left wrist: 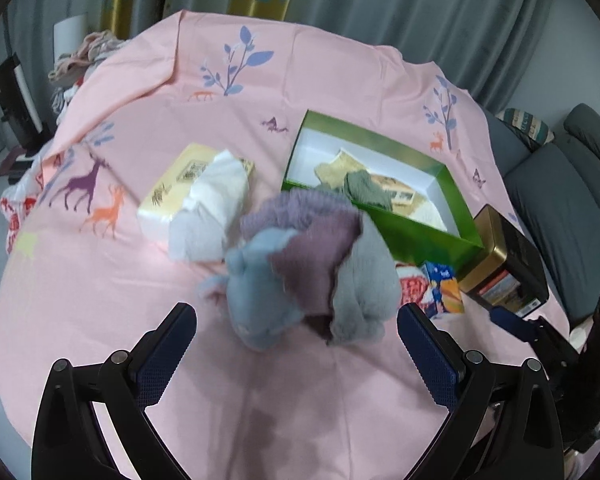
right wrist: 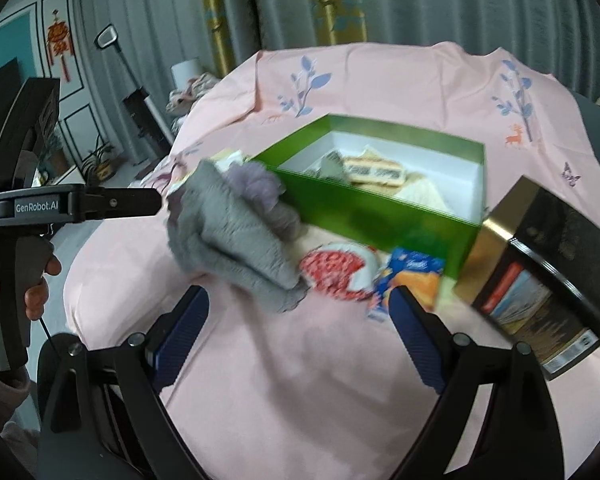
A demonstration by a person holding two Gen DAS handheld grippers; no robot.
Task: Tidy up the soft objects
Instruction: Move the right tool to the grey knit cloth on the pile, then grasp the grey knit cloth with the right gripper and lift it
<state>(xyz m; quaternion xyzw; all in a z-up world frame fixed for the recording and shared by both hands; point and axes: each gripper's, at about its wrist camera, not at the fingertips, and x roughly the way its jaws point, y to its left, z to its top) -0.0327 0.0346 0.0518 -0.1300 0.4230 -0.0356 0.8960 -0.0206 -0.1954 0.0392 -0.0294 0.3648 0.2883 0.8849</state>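
Directly at twelve o'clock of the wide-open, empty left tool (left wrist: 296,344) lies the fluffy grey-blue-mauve sock bundle (left wrist: 308,276); the right tool (right wrist: 300,320), gaping and empty too, has it at eleven.

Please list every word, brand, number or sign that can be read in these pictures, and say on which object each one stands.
"GenRobot.AI": white letters on the black body of the left gripper.
Blue snack packet: white script, too blurred to read.
Black and gold tin: labels too small and blurred.
Yellow tissue pack: print unreadable.
Red wall ornament: no legible characters.
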